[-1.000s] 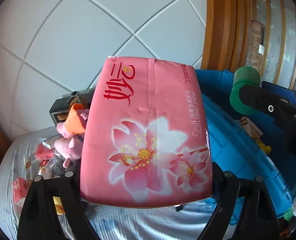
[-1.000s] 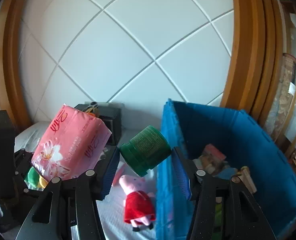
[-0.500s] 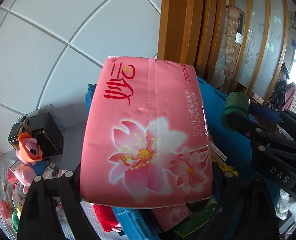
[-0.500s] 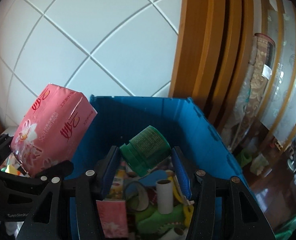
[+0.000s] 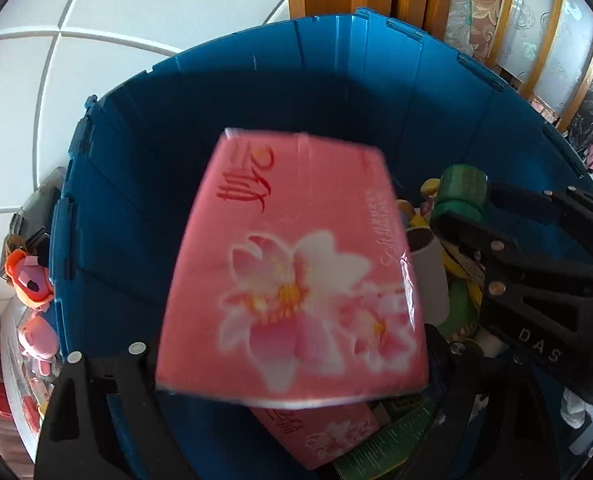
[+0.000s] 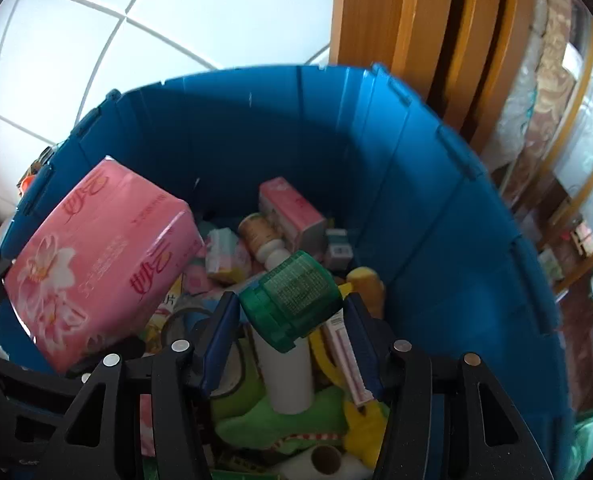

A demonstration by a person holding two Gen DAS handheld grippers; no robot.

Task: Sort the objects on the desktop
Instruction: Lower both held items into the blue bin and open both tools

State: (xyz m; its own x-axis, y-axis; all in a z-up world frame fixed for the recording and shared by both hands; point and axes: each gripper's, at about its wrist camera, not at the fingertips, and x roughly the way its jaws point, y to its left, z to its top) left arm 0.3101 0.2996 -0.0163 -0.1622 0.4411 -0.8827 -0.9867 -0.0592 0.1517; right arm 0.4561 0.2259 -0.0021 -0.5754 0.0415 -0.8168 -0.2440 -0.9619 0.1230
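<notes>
A pink tissue pack (image 5: 296, 264) with a flower print fills the left wrist view, and my left gripper (image 5: 292, 354) is shut on its near end. It hangs inside the rim of the blue bin (image 5: 256, 92), above another pink pack on the bin's contents. In the right wrist view the same tissue pack (image 6: 96, 260) sits at the left. My right gripper (image 6: 290, 314) is shut on a green jar (image 6: 292, 296), its blue pads pressing both sides. The green jar (image 5: 462, 192) hangs over the items in the blue bin (image 6: 436, 200).
The bin holds several things: a white tube (image 6: 286, 376), a green plush (image 6: 280, 420), a pink carton (image 6: 292, 212) and a brown bottle (image 6: 258, 232). Left of the bin lie an orange-and-pink plush (image 5: 28, 280) and a black box (image 5: 36, 216). A wooden frame (image 6: 396, 20) stands behind.
Both grippers have swung right from above the table to above the blue bin and tipped downward. Each keeps its hold, one on the tissue pack and one on the green jar.
</notes>
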